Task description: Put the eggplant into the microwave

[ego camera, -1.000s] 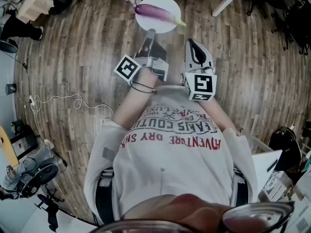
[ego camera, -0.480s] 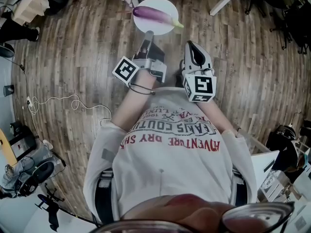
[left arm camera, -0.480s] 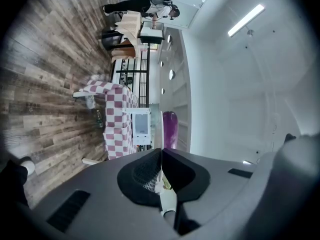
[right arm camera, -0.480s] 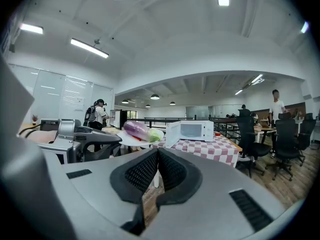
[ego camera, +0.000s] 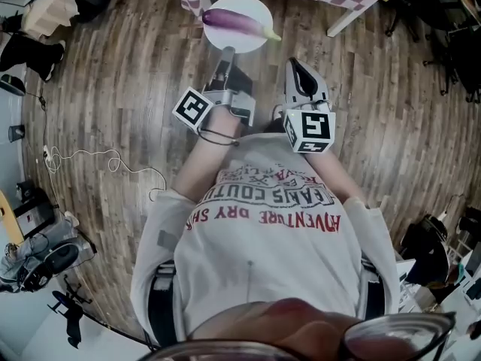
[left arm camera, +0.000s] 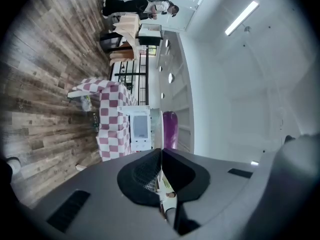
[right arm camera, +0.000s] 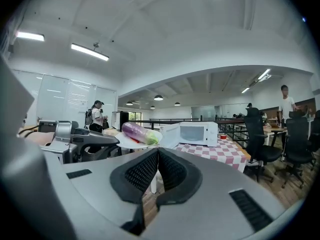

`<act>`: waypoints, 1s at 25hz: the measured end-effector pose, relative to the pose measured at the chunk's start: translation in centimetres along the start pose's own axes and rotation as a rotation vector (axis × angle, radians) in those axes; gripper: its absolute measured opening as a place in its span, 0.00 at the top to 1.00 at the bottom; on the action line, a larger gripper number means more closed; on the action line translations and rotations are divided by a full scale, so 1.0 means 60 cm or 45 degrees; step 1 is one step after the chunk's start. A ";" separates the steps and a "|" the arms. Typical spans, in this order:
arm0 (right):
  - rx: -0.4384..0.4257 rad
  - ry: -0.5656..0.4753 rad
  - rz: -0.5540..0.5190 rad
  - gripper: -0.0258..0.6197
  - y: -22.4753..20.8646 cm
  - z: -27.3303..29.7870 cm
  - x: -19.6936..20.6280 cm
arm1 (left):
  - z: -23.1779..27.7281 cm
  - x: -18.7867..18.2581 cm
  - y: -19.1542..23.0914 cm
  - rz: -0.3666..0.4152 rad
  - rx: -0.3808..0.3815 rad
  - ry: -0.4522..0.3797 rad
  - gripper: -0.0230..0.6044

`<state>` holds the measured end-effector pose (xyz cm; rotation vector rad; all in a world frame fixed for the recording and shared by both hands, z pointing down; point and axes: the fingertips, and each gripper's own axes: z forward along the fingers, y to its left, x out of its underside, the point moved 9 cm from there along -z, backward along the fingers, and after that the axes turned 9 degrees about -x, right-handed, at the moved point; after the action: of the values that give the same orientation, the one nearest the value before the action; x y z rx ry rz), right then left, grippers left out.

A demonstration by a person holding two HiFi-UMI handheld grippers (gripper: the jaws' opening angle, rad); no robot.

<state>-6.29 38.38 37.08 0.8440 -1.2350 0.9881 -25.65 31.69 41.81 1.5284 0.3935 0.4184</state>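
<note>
**Eggplant on the plate, microwave ahead**

Closest to me, my left gripper point(ego camera: 228, 53) is clenched on the near edge of the white plate point(ego camera: 248, 4). In the left gripper view the rim runs edge-on, straight between the pads. My right gripper point(ego camera: 295, 66) rides alongside, just off the plate's near right edge. Its jaws are pressed together with nothing between them.

The eggplant point(ego camera: 234, 21) lies across the middle of the plate. Its purple body points to the plate's left edge and its green stem end pokes over the right edge. Nothing pins it there, only the plate under it.

Beyond the plate's far edge comes the checkered table point(right arm camera: 225, 151), and on it the white microwave point(right arm camera: 199, 133). From the right gripper view its door looks swung open toward the plate's side.

So I'd call this the carry step, with the load in hand and not yet at the oven.

Next I need to keep the plate level so the eggplant doesn't roll off. Then I line its far edge up with the microwave's mouth and slide it in. My right gripper is free to steady the plate or the door if needed.
</note>
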 end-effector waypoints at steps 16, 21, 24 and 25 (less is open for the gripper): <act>-0.045 0.016 0.031 0.92 -0.348 0.083 -0.014 | 0.283 0.146 -0.012 0.000 -0.024 -0.056 0.91; -0.078 0.044 0.058 0.92 -0.383 0.117 -0.001 | 0.329 0.141 0.001 -0.005 -0.065 -0.078 0.91; -0.086 0.059 0.059 0.92 -0.401 0.145 0.002 | 0.363 0.130 0.003 -0.008 -0.059 -0.078 0.91; -0.087 0.062 0.058 0.92 -0.407 0.157 0.002 | 0.376 0.125 0.005 -0.008 -0.059 -0.078 0.91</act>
<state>13.14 20.97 38.71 0.7376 -1.2444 0.9921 -7.98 15.82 42.40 1.4909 0.3387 0.3723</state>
